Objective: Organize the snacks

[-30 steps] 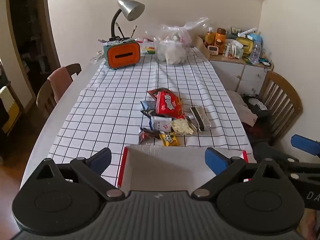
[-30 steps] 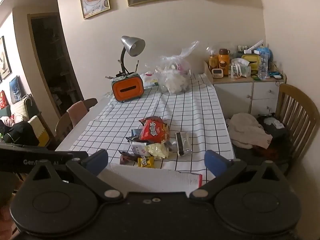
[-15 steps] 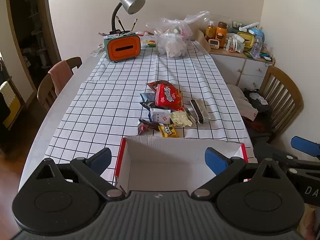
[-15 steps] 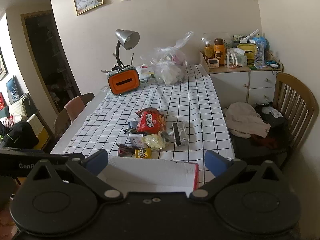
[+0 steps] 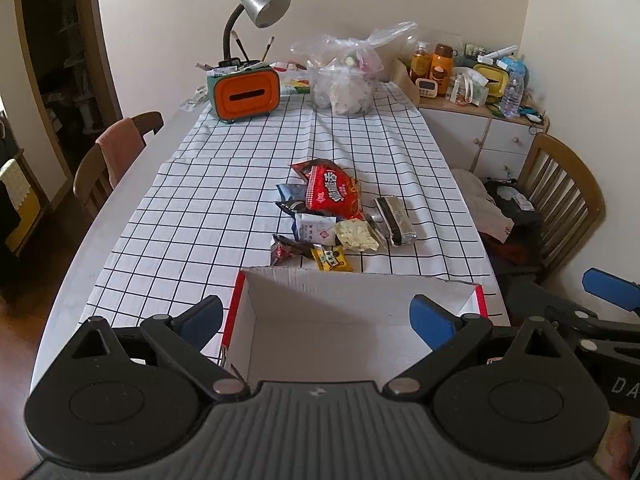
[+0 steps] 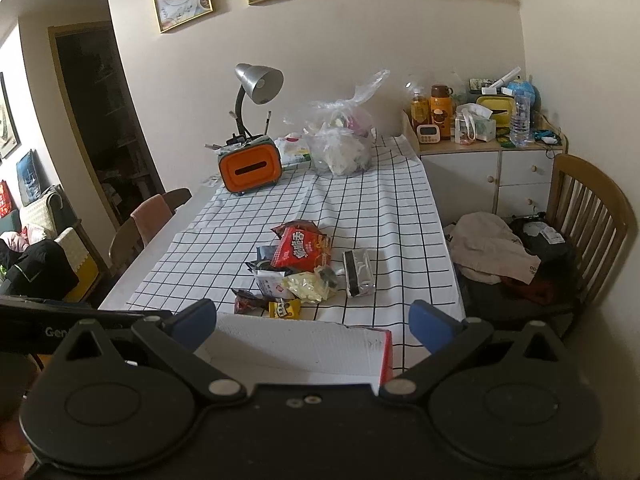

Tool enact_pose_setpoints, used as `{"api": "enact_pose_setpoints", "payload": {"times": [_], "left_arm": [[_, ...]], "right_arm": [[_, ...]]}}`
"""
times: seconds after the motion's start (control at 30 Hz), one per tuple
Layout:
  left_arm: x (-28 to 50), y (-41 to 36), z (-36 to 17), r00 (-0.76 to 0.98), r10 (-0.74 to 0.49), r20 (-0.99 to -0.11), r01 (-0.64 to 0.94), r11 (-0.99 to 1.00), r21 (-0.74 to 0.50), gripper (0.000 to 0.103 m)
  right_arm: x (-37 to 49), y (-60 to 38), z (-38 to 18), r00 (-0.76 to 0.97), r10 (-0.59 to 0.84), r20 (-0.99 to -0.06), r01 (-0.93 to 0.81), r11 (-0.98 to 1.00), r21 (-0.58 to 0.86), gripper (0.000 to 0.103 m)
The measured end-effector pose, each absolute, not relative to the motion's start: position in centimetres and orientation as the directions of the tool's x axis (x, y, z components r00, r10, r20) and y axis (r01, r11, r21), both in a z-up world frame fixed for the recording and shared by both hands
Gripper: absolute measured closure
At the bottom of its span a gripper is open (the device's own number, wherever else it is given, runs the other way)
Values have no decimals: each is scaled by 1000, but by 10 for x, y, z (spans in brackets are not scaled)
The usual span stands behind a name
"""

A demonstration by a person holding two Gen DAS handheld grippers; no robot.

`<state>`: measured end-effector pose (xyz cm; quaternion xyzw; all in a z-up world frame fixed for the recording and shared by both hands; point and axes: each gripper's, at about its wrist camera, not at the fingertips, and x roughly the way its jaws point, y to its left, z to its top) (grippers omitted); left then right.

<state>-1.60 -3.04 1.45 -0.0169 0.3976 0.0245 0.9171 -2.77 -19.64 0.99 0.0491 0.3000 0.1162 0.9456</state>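
A pile of snack packets lies mid-table on the checked cloth: a red bag (image 5: 332, 196) (image 6: 301, 250), a silver-black pack (image 5: 394, 221) (image 6: 359, 272), a pale yellow packet (image 5: 355, 235) (image 6: 306, 286), a white packet (image 5: 314, 230) and a small yellow one (image 5: 331, 260) (image 6: 285, 309). An open white cardboard box with red sides (image 5: 360, 280) (image 6: 376, 346) stands at the near table edge. My left gripper (image 5: 318, 316) is open and empty above the box. My right gripper (image 6: 314, 322) is open and empty, just behind the box; it also shows in the left wrist view (image 5: 608, 284).
An orange tissue box (image 5: 245, 94) with a desk lamp (image 5: 260, 0) and a clear plastic bag (image 5: 344, 80) stand at the table's far end. Wooden chairs stand left (image 5: 116, 152) and right (image 5: 568, 184). A cluttered white cabinet (image 5: 480, 120) is at the far right.
Both grippers have risen and tilted down, so the box and table now show more from above. The snacks have not moved.
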Motion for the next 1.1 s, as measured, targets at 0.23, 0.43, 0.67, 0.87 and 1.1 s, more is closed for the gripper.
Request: {"api": "enact_pose_setpoints", "payload": {"times": [0.23,0.43,0.67,0.87,1.1], "left_arm": [[-19,-33,16,684,38,-728,-62,998,-7,3],[-21,-34,17,687,37,-725,-62,998,-8,3],[-21,-36,18,686,34,-726,-60,998,-10,3],[-22,-37,18,685,31,-728,-60,998,-13,3],[-24,-37,15,681,30,-732,-62,998,-17,3]], "right_arm": [[-30,-201,11,798,240,-553,-182,970,159,1],[-32,-202,12,798,247,-549,-196,969,152,2],[-32,-204,13,797,249,-551,-199,968,151,1],[-32,-204,13,795,258,-549,-212,966,148,1],[-31,-204,14,793,268,-547,-221,963,153,1]]}}
